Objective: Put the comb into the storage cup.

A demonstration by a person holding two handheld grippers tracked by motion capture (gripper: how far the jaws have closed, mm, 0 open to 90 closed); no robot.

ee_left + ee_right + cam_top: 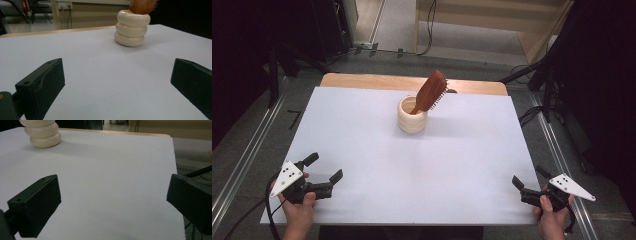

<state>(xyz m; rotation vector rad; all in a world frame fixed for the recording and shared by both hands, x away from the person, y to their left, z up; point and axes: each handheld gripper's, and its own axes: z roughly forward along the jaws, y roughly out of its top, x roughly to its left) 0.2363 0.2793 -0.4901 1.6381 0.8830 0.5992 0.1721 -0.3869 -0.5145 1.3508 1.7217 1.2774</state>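
Wooden hairbrush (430, 91) stands handle-down in a cream ribbed cup (412, 115), head leaning up and to the right, bristles facing right. Cup sits on the white desk (362, 130) at the far centre, upright, nothing else near it.

Left gripper (322, 174) rests at the near left corner of the desk, held in the person's left hand (299, 207). Its fingers are spread wide and grasp nothing; in the left gripper view the two black fingers (41, 86) frame bare desk, with the cup (131, 28) far ahead and slightly right of centre.

Right gripper (527, 182) sits at the near right edge, held in the right hand (552, 220). Fingers likewise released and empty; in the right gripper view the cup (43, 135) lies at the far left, and the right finger (192, 202) overhangs the desk's right edge.

Judgement: start position, before any reach. Both grippers are well apart from cup and brush, no contact made. The work in hand looks like taking the brush out of the cup.

Next move likely calls for: one gripper travelling far and inward to the brush head or the exposed neck above the rim, fingers aligned across the flat of the head; the other may need to steady the cup, since a tilted pull could tip it
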